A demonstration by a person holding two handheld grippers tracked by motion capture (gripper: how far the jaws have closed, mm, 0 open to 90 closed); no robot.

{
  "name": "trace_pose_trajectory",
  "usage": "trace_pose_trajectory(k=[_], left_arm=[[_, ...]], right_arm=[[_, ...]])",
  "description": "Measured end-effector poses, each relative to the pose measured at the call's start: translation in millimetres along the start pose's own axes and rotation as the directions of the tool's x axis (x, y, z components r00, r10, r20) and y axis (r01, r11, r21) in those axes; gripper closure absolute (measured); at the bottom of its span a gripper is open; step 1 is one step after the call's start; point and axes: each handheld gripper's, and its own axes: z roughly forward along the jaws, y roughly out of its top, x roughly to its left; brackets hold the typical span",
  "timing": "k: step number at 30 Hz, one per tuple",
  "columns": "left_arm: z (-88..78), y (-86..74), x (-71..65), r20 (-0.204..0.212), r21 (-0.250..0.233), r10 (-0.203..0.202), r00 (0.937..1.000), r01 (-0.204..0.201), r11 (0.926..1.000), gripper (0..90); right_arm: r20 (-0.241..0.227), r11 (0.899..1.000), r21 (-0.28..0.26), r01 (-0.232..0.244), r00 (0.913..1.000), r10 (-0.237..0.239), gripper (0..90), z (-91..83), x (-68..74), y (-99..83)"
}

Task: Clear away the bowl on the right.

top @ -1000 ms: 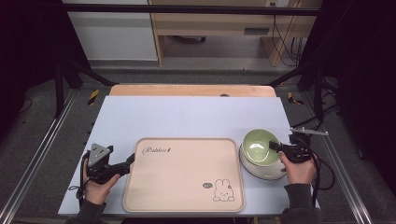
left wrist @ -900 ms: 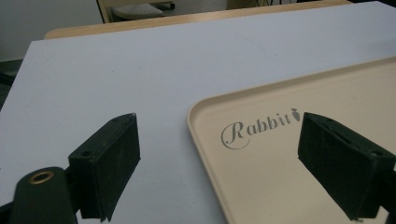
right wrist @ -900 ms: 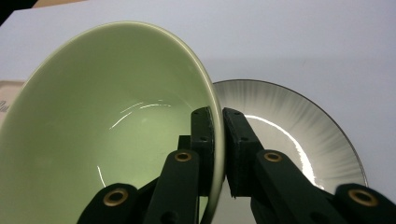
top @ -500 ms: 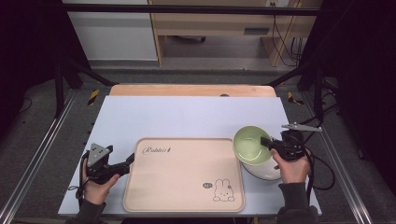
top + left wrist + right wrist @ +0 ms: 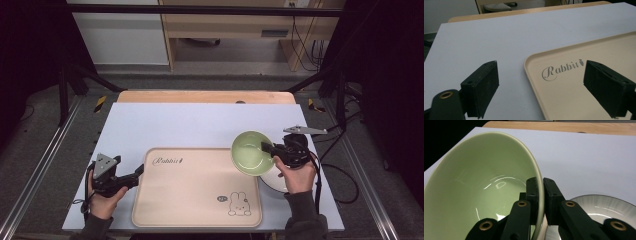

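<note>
1. since a second ago the green bowl [image 5: 251, 152] has come up off the white bowl [image 5: 278, 184] it was sitting in and is now hanging tilted over the tray's right edge, with the right hand carrying it leftward.
2. the right gripper [image 5: 539, 195] is pinching the green bowl's rim, one jaw inside the wall and one outside, clamped tight.
3. the white bowl is sitting on the table [image 5: 200, 125] just right of the tray, partly under the green one.
4. the left gripper [image 5: 134, 175] is resting at the tray's left edge with its jaws wide apart, straddling the tray's corner, gripping nothing.
5. the beige tray [image 5: 190, 200] is lying flat near the front of the table, with "rabbit" lettering [image 5: 562, 69] and a little bunny drawing [image 5: 239, 204] on it.
</note>
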Motion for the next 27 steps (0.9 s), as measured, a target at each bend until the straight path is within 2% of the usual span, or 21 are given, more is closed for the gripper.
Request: trace_pose_trajectory(k=[9,17,27], left_arm=[[-0.8,0.5,-0.9,0.003,-0.004,0.003,1.0000,-0.003,1.0000,12.6],[-1.4,0.8,-1.6,0.007,-0.008,0.006,1.0000,-0.006,1.0000,12.6],[-3.7,1.8,-2.0,0.009,-0.015,0.004,0.9999,-0.004,0.9999,12.6]], right_arm=[[-0.044,0.999,0.010,0.032,0.9985,-0.032,83.4,13.8,16.9,2.4],[-0.056,0.998,0.027,0.049,0.9973,-0.048,83.4,23.4,26.0,3.1],[-0.087,0.995,0.049,0.085,0.9930,-0.080,83.4,43.0,46.7,6.7]])
